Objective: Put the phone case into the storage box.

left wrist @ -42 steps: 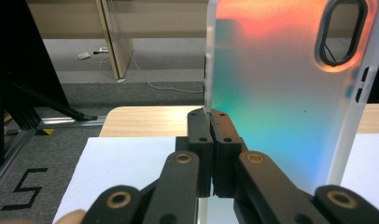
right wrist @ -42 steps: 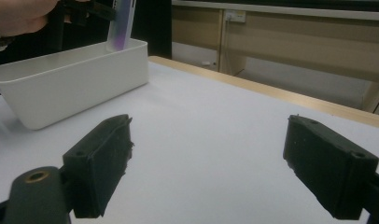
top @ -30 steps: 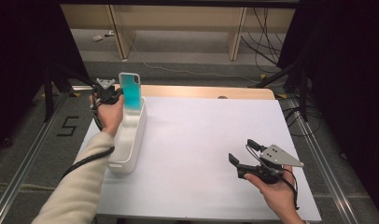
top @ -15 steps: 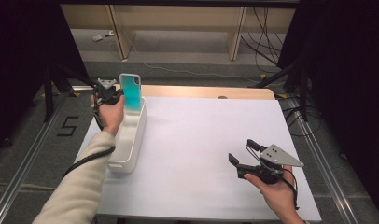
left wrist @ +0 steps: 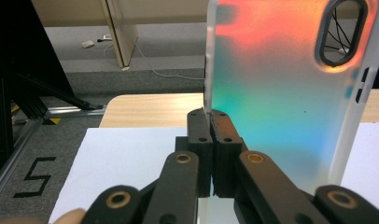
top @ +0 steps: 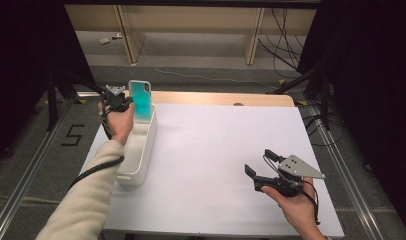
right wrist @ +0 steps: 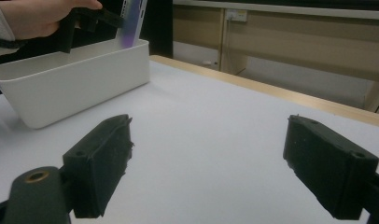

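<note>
Right gripper [right wrist: 208,163] jaws wide apart over bare white table [right wrist: 215,121]. Far left — white bin [right wrist: 71,81], phone case [right wrist: 134,21] held upright above it.

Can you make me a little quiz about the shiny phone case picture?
1. True or false: the left gripper is shut on the phone case.
2. Where is the phone case? A) flat on the table B) held upright at the far end of the white bin C) in the right gripper
3. Are the right gripper's jaws open or shut?

Key: 1 true. 2 B. 3 open, with nothing between them.
</note>
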{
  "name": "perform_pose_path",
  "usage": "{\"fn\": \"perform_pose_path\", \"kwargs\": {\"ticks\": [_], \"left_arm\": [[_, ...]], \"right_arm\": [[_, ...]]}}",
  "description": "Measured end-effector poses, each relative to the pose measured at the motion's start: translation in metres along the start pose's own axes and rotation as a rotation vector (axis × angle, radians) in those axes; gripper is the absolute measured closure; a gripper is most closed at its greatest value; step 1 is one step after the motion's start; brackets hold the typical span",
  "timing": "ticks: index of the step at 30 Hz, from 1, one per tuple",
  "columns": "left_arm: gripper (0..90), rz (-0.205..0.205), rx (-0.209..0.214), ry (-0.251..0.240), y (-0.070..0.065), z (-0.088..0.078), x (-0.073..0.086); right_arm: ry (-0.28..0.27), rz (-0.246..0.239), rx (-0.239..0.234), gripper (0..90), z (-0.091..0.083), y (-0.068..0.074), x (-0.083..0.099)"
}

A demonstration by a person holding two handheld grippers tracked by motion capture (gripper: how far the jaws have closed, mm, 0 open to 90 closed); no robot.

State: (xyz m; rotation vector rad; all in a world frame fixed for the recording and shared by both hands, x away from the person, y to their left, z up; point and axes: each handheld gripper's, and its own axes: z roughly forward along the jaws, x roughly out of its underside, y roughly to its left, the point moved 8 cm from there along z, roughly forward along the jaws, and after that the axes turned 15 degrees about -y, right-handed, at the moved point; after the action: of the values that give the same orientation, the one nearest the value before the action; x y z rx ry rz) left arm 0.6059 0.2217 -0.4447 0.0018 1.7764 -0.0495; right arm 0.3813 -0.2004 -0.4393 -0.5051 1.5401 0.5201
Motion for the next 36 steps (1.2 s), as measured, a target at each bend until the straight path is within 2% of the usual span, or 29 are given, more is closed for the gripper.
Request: {"fn": "perform_pose_path", "kwargs": {"ticks": [5, 14, 36], "left_arm": [[88.0, -0.008, 0.0, 0.008, 0.0, 0.002, 0.004], [88.0, 0.009, 0.004, 0.016, 0.0, 0.004, 0.007], [87.8, 0.008, -0.008, 0.047, 0.0, 0.008, 0.017]], "right_arm": [[0.0, 0.0, -0.002, 16.3, 0.0, 0.0, 0.0], [0.0, 0.001, -0.001, 16.3, 0.0, 0.0, 0.0], [0.002, -0.002, 0.001, 16.3, 0.0, 0.0, 0.001]]}}
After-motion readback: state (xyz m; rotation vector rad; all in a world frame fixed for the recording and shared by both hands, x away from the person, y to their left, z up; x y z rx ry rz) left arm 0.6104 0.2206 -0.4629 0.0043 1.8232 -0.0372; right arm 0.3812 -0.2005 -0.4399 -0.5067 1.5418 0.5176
